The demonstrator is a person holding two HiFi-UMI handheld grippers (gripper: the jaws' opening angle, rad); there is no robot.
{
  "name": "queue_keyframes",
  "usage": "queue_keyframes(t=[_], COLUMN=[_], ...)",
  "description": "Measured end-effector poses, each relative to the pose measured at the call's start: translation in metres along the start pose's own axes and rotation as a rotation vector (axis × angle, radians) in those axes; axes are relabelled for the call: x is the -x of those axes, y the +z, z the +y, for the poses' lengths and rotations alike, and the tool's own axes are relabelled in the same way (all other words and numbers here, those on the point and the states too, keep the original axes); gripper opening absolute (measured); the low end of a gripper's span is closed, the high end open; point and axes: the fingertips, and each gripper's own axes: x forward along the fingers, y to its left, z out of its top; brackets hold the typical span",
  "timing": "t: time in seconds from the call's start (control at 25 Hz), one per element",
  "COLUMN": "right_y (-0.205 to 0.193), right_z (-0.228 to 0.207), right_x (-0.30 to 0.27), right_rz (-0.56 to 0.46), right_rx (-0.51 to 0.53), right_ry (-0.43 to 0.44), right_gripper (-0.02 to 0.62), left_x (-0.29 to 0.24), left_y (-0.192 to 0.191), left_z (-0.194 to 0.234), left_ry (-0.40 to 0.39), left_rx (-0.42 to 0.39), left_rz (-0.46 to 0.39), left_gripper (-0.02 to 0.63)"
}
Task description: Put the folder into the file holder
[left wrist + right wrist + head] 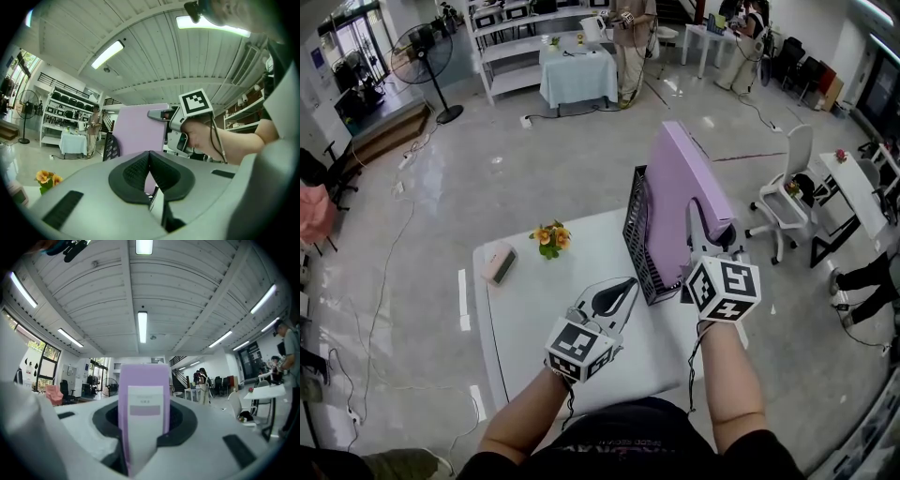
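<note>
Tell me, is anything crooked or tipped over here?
Yes: the purple folder leans slanted at the black file holder, not upright, with the right gripper shut on its edge. Nothing else looks spilled.

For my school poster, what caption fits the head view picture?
Right gripper holds a purple folder tilted at the black file holder on the white table.

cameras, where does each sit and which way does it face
Head view: on the person's head, looking steeply down at the table; both forearms, left tongs and right tongs show.
Left gripper view: on the left tongs, looking level along its shut jaws; the right hand shows.
Right gripper view: on the right tongs, looking along jaws clamped on the purple folder.
Shared: all three show the folder; head and left views show the file holder.
</note>
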Motion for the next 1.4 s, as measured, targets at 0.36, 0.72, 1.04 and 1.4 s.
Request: queue_keyframes(t=[0.36, 0.72, 1.04, 1.4], right_y=[-0.024, -0.057, -0.09, -0.117], right_z=[0.004, 0.012, 0.021, 0.022], right_x=[-0.001, 0.0, 0.006, 0.009], right_rz=[0.03, 0.075, 0.129, 0.19], right_rx=[-0.002, 0.01, 0.04, 0.04], right_ry=[-0.014, -0.013, 0.001, 0.011], right_gripper=[0.143, 0.144, 0.149, 0.155], left_x=[0.004, 0.01, 0.018, 0.027], left_y=[-0.005, -0.014, -0.022, -0.028], left_z=[0.007, 0.015, 0.018, 0.022], left_ry=[0.008, 0.019, 0.033, 0.053], left_rx=[0.016, 0.032, 0.049, 0.065], left_rz=[0.006, 0.022, 0.031, 0.04], left_gripper=[0.003, 0.003, 0.003, 0.003])
